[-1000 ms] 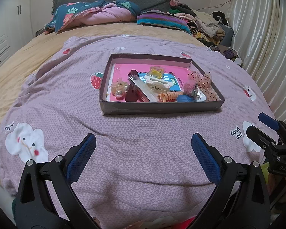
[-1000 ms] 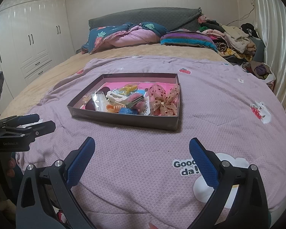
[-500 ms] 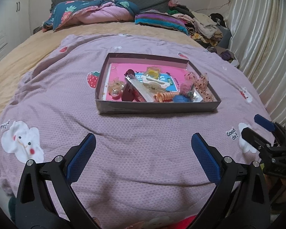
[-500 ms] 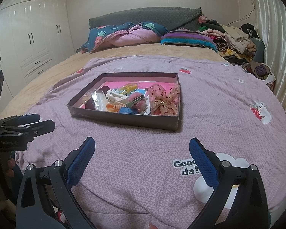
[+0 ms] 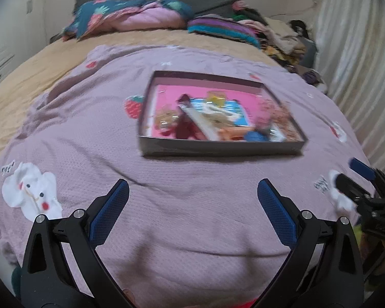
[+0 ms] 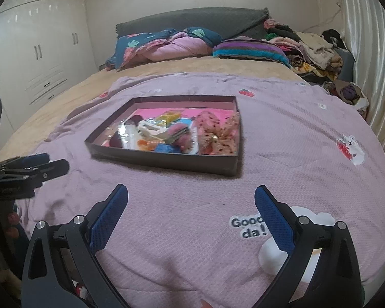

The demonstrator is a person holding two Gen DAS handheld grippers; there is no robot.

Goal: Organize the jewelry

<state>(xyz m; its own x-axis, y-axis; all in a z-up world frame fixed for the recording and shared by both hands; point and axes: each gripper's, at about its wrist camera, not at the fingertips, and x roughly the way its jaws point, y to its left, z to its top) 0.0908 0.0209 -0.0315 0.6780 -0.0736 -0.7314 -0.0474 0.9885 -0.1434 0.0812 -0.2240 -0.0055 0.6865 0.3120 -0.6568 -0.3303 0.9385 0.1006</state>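
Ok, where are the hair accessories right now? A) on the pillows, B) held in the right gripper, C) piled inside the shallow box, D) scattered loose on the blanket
C: the bow and clips lie inside the box on the blanket, while the left gripper and right gripper are both open and empty.

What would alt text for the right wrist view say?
A shallow dark tray of hair clips and bows sits on a lilac blanket. The open right gripper hovers nearer the camera, empty; the left gripper shows at left.
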